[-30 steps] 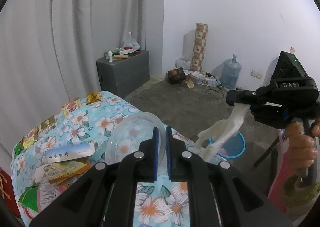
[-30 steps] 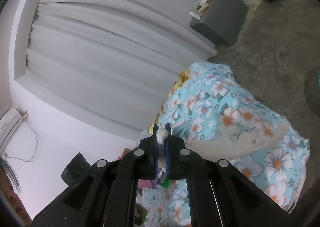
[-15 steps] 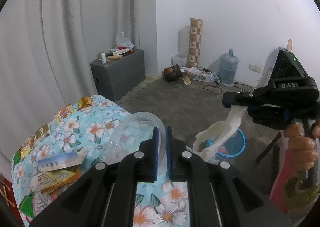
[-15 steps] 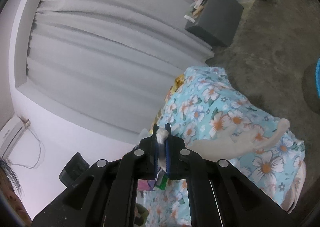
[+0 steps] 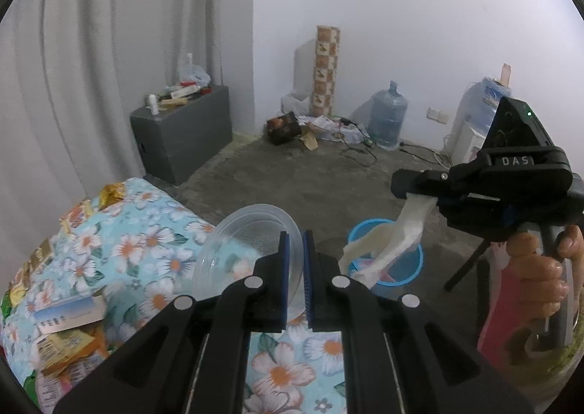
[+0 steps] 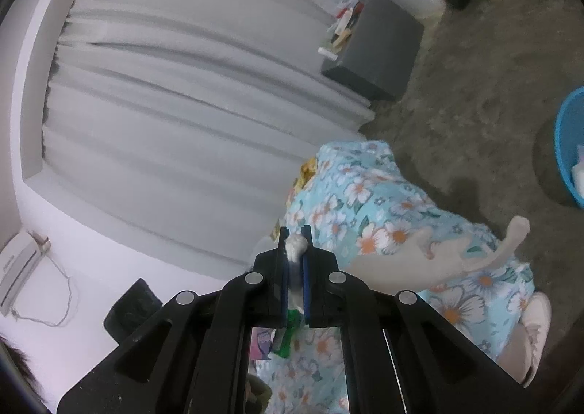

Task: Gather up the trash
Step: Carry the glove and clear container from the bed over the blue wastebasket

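Your left gripper (image 5: 295, 242) clenched the clear round plastic container (image 5: 248, 249); your right gripper (image 6: 295, 242) clenched limp white tissue (image 6: 438, 260), which risked missing the blue round bin (image 5: 387, 257) at 3 o'clock.

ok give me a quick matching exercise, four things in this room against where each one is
Things:
1. clear bowl
2. white tissue
3. blue bin
4. water jug

Places:
a. on the floor by the far wall
b. on the floor beside the table
c. clamped in the left gripper
d. hanging from the right gripper

Pairs: 1-c, 2-d, 3-b, 4-a
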### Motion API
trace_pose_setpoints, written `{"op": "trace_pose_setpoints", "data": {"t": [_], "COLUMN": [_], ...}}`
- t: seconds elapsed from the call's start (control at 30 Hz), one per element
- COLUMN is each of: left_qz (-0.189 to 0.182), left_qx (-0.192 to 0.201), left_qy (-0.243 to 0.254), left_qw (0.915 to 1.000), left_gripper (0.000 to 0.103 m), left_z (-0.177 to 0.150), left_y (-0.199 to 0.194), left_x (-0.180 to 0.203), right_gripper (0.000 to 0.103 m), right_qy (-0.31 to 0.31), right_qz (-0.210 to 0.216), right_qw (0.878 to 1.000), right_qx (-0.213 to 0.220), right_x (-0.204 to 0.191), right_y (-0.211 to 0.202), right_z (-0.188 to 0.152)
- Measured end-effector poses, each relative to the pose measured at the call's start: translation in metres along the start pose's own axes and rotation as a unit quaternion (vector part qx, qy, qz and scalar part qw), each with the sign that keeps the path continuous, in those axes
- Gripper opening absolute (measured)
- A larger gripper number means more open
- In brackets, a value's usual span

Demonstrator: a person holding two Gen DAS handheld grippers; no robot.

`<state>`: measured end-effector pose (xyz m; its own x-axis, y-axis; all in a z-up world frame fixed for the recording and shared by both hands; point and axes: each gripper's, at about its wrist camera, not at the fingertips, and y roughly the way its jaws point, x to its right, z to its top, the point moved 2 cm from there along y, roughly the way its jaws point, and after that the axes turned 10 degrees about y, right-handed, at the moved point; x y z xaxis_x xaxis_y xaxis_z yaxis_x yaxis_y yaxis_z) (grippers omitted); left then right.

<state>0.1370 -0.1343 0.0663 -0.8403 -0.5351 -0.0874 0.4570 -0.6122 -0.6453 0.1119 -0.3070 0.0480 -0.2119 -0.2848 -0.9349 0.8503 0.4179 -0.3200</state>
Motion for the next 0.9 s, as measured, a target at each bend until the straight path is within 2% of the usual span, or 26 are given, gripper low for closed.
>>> {"op": "trace_pose_setpoints", "data": {"t": [0.23, 0.53, 0.7, 0.9], "left_qz": [-0.018, -0.065, -0.127, -0.197], "left_qx": [-0.001, -0.008, -0.031, -0.071], "left_qy": [0.021, 0.054, 0.042, 0.013], "left_qw": [0.9996, 0.9964, 0.9906, 0.9777], "left_gripper": [0.007, 0.007, 0.007, 0.007], "left_z": [0.018, 0.046, 0.062, 0.079], "left_y": [0.016, 0.049, 0.086, 0.145], "left_x": [0.021, 0.061, 0.078, 0.096], "right_gripper": [0.004, 0.004, 0.004, 0.004], "right_qy": [0.010, 0.030, 0.030, 0.034], "right_qz": [0.008, 0.006, -0.019, -0.075], "right_qw": [1.000, 0.997, 0.995, 0.990], "right_qx": [0.023, 0.067, 0.091, 0.111], "right_x": [0.013, 0.035, 0.045, 0.069], "right_y": [-0.020, -0.056, -0.070, -0.084], "right_z": [0.014, 0.034, 0.053, 0.088]}}
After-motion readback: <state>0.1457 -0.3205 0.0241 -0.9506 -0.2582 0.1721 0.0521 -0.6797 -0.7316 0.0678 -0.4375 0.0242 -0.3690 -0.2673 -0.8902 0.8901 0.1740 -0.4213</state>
